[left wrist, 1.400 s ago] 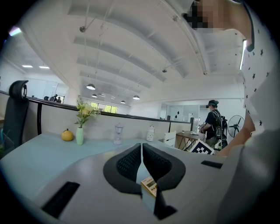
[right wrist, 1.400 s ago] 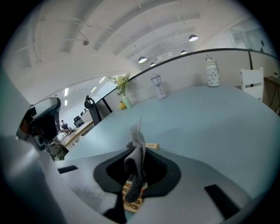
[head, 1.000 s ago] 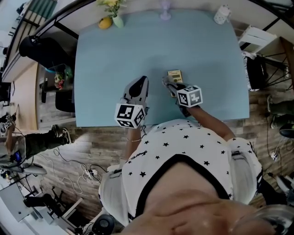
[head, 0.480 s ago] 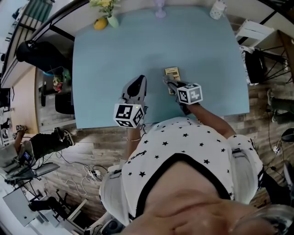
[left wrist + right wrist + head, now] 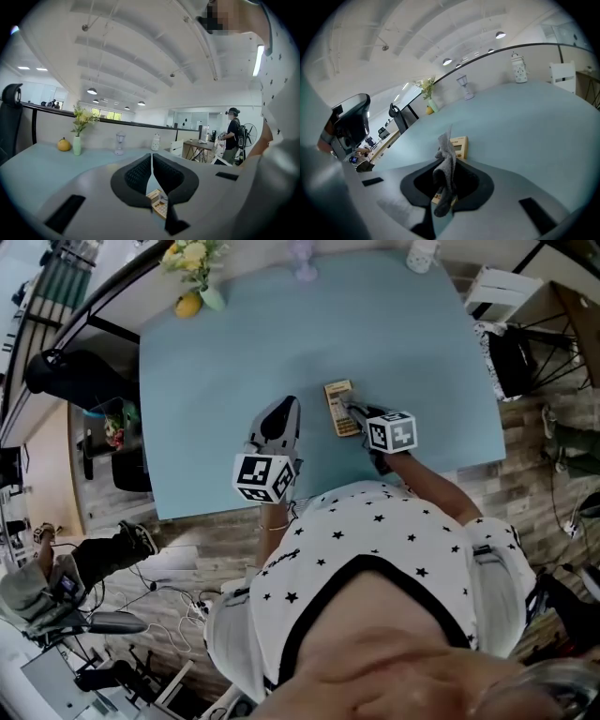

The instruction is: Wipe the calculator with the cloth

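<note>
We judge the wipe is under way. The right hand-held gripper (image 5: 351, 412) is clamped on the cloth (image 5: 446, 161), a grey wad pinched betw. its jaws, w/ a tuft poking past the tips and a tail hanging back toward the camera. The calculator (image 5: 340, 409) lies flat on the desk (image 5: 216, 362), front-middle, right under those jaws. In the right gripper view its display end shows just beyond the cloth. We can't tell whether cloth and keys are actually touching. The left hand-held gripper (image 5: 283, 411) has its jaws pressed together w/ nothing betw. them. It sits just left of the calculator, apart from it.

To do this step well, we'd keep the clamp firm and tilt the right gripper so the loose cloth drags on the face, not the hard jaw tips. We'd use light pressure and strokes along the length, display to keys. The calculator looks light and the desk smooth, so it'll prob. slide. Bracing its near edge w/ the left gripper should help.

Count:
- 1 calculator
- 1 cloth
- 2 grippers
- along the far edge: 1 vase of flowers (image 5: 194, 261), 1 yellow fruit (image 5: 187, 304), 1 glass (image 5: 305, 253), 1 white jar (image 5: 422, 253)
</note>
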`<state>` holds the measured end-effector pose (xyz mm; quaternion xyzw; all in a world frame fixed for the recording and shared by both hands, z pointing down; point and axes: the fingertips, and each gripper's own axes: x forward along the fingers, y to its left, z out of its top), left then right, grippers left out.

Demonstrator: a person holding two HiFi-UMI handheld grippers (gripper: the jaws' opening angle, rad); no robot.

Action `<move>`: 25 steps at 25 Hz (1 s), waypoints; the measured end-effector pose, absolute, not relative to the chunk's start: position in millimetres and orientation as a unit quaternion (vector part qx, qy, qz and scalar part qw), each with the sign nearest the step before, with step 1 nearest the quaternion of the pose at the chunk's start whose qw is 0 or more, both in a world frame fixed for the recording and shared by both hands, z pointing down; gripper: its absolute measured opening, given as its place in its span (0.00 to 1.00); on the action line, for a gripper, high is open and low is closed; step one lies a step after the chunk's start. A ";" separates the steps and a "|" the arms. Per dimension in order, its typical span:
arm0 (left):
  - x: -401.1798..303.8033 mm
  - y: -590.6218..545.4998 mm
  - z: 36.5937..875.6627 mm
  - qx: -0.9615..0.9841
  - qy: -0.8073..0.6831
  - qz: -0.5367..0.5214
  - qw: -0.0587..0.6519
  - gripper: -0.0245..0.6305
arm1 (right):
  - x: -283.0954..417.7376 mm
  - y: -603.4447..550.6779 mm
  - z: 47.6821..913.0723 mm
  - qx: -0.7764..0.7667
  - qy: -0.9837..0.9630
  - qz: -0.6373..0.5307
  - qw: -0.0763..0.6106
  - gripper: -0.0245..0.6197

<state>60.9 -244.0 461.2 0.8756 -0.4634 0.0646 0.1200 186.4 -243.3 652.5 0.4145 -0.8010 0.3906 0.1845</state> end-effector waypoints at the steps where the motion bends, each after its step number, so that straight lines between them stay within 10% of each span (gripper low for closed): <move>1: 64.5 -245.0 461.0 0.878 -0.459 0.065 0.120 0.09 | 189.9 -243.2 652.9 0.418 -0.799 0.393 0.182 0.11; 25: 67.2 -244.5 462.4 0.876 -0.462 0.071 0.117 0.09 | 210.8 -264.4 617.9 0.449 -0.805 0.368 0.121 0.11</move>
